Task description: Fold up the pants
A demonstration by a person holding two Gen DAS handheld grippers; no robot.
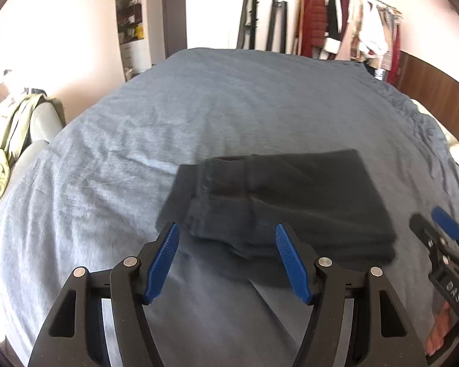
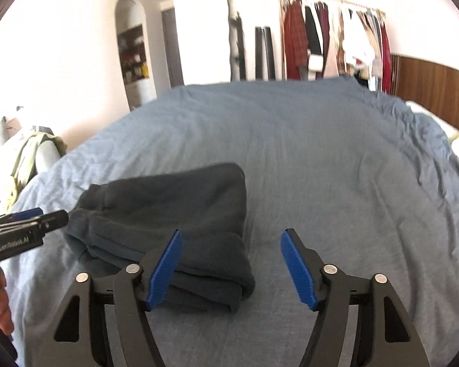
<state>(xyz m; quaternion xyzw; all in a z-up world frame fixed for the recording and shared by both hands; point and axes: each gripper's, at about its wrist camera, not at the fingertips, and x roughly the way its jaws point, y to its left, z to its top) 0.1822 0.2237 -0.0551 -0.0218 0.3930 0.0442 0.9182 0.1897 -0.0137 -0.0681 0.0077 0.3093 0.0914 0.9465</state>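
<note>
One clothes rack (image 2: 333, 33) beyond blue bedspread (image 2: 321, 153), folded pants (image 2: 168, 211)

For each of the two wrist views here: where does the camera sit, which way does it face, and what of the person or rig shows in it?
Left wrist: sits behind the open left gripper, angled down across the bed at the folded pants; the right gripper shows at the right edge.
Right wrist: sits behind the open right gripper, facing the same way; the left gripper and a hand show at the left edge.
Shared: pants, bed, clothes rack on the far wall.
</note>
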